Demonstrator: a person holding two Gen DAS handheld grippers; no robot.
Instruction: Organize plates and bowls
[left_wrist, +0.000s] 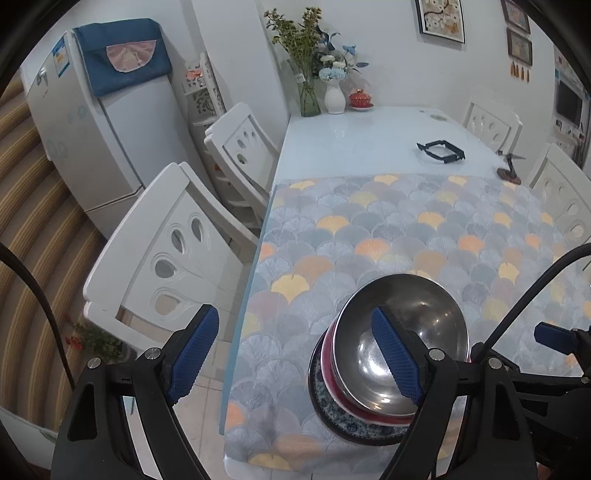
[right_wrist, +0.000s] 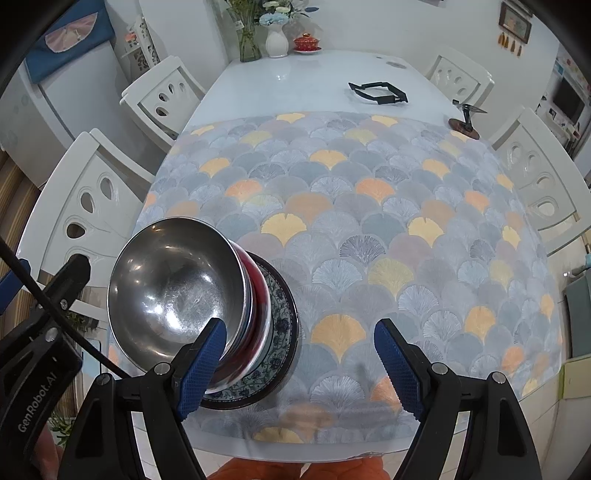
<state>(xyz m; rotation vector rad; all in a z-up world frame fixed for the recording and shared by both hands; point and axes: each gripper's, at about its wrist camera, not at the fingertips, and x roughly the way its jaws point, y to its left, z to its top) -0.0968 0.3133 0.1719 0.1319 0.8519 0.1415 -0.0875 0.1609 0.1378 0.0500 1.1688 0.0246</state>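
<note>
White walls and white chairs (right_wrist: 96, 199) ring a long pale table (right_wrist: 295, 74), and a mat (right_wrist: 369, 221) printed with grey, yellow and orange fan shapes covers its near half. At the near left corner of the mat stands one stack of dishes. A blue-and-white patterned plate (right_wrist: 284, 325) lies flat at the bottom, a red bowl (right_wrist: 258, 291) sits on it, and a shiny metal bowl (right_wrist: 173, 291) nests on top. All three are round, so the stack has no long axis across the table; it rises straight up, with the bowls' mouths facing upward. The metal bowl is scuffed inside and throws back bright spots of light. A thin white edge shows between the red bowl and the plate, but whether it is a separate dish is hard to tell.

The left gripper (left_wrist: 299, 354) hangs with its jaws wide apart and nothing between them; its right finger covers part of the metal bowl (left_wrist: 413, 325) in the left wrist view. The right gripper (right_wrist: 301, 365) is likewise spread and empty, its left finger in front of the stack's near side. Contact with the dishes cannot be judged in either view.

At the far end stand vases of flowers (right_wrist: 277, 33) and a red lidded cup (right_wrist: 306, 42). A black frame (right_wrist: 376, 92) lies on the bare tabletop, its kind unclear.
</note>
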